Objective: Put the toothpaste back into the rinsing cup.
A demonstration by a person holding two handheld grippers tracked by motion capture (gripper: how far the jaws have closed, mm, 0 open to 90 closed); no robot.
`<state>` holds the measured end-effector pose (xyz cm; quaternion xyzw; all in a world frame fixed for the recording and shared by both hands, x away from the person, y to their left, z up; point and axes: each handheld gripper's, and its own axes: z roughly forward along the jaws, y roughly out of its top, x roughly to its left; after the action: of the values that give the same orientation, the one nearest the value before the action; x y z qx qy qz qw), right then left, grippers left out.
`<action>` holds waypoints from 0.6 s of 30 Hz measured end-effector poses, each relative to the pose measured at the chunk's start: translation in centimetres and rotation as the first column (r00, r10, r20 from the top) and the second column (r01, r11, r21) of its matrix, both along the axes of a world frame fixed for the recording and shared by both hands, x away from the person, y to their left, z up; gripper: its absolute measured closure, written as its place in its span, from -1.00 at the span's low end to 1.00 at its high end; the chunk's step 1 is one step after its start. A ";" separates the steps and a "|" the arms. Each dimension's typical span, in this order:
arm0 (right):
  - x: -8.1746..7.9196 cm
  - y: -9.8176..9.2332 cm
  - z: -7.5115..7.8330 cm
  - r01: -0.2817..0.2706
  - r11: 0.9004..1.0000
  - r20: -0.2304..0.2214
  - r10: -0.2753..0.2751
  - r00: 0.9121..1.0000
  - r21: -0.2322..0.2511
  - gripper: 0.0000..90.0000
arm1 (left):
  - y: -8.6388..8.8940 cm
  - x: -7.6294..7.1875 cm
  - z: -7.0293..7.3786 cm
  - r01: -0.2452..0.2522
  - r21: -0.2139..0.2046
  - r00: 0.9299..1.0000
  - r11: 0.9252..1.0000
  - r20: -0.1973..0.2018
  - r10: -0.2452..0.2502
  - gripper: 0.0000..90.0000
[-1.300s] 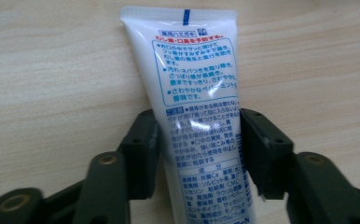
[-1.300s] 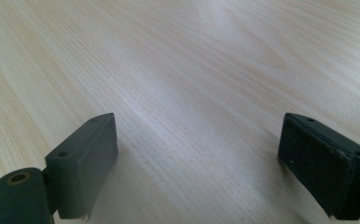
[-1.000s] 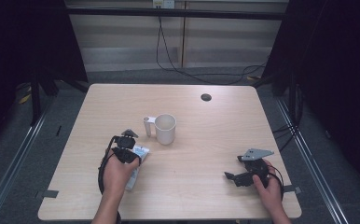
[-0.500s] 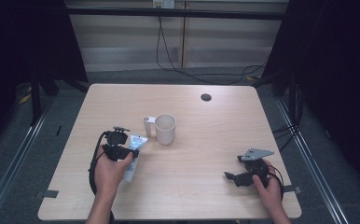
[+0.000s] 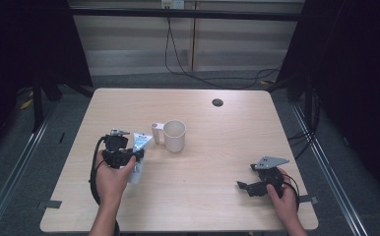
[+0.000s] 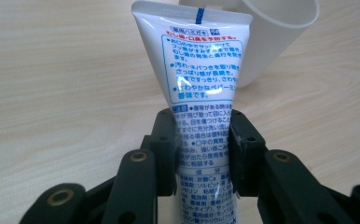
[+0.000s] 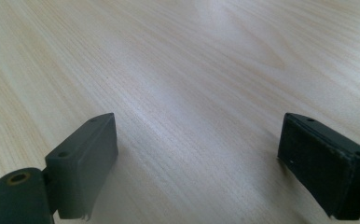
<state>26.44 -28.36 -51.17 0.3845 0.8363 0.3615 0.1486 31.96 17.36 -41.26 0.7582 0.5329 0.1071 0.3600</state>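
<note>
A: What does the left gripper have hold of?

B: A white tube with blue and red printed text. Both jaws are clamped against its sides about midway along its length. Its flat crimped end, marked with a short blue stripe, points away beyond the jaw tips.

A: Where does the tube sit in the high view?

B: The tube juts out ahead of the left gripper towards the white cup, which stands just past the tube's far end. I cannot tell whether the tube's lower end touches the table or is clear of it.

A: What is hard to make out?

B: The tube's cap end is hidden behind the jaws and cut off at the bottom of the left gripper view. The cup is cut off at the top there, and partly covered by the tube. The print is too small to read from above.

A: And the right gripper?

B: Its jaws stand wide apart with bare wood between them. In the high view the right gripper is well apart from the tube, near the table's right front corner.
</note>
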 end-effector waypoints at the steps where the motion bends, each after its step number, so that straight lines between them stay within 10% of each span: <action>1: 0.0 0.0 0.0 0.000 1.000 0.000 0.000 1.000 0.000 -0.75 | 0.0 -0.1 0.1 -0.003 -0.012 1.000 1.000 0.005 0.003 0.50; 18: 0.0 0.0 0.0 0.000 1.000 0.000 0.000 1.000 0.000 -0.75 | -0.1 -0.2 1.5 0.008 -0.077 0.990 0.997 0.139 0.003 0.49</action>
<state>26.44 -28.36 -51.17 0.3845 0.8363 0.3615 0.1486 31.80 17.24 -39.79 0.7350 0.5094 0.1388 0.4255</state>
